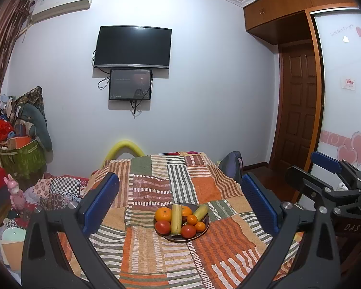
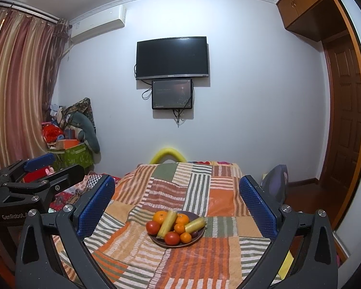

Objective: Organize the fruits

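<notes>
- Left wrist view: nearest the lens, the left gripper point(image 1: 180, 197) is spread wide with nothing between its blue pads point(image 1: 101, 202).
- The dark plate point(image 1: 160, 234) of fruit sits on the patchwork cloth point(image 1: 204, 260), dead ahead and centred between the fingers, a little way beyond their tips.
- The right gripper point(image 1: 308, 166) shows at the right edge, level with the plate's far side; its fingers stand apart and hold nothing.
- Count on the plate: 2 red tomatoes point(image 1: 163, 227), 4 oranges point(image 1: 163, 214), 2 yellow-green stalk pieces point(image 1: 176, 219), plus 1 or 2 small dark fruits point(image 1: 184, 218) I cannot identify.
- The nearer stalk runs near to far; the other slants to the far right.

- Right wrist view: the right gripper point(image 2: 177, 200) fills the near frame, released and empty.
- The plate point(image 2: 156, 239) lies ahead, near the centre of the gap between the fingers.
- The left gripper point(image 2: 53, 166) is at the left edge, also parted.
- Judgement: both hands seem about equally near; the upright stalk point(image 2: 166, 224) suits a grasp across its long axis.
</notes>
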Demonstrator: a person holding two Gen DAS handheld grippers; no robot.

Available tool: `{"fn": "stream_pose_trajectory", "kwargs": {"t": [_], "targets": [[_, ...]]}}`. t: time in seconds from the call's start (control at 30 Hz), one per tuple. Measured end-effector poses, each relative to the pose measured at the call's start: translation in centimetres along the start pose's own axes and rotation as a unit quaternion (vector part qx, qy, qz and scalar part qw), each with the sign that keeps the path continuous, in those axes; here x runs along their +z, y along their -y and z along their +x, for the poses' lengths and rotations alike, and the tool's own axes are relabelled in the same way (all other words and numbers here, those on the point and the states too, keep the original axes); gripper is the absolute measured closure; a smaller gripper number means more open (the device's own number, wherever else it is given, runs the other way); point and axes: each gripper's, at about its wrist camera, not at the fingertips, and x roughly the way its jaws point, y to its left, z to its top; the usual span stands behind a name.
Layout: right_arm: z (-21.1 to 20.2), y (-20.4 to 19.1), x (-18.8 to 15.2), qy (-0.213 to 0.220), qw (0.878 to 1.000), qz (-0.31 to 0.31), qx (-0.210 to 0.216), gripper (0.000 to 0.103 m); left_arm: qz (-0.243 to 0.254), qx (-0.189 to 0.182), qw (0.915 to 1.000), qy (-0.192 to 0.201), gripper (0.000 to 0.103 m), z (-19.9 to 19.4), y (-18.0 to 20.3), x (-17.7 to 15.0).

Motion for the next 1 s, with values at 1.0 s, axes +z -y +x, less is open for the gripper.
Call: {"fn": "stream_pose_trajectory", "kwargs": {"t": [1.0], "targets": [[-0.12, -0.27, 0.41, 0.000, 1.000, -0.006, 0.001, 0.000, -0.005, -0.008, 0.9999, -0.005, 0.000, -0.17, 0.09, -0.09]]}}
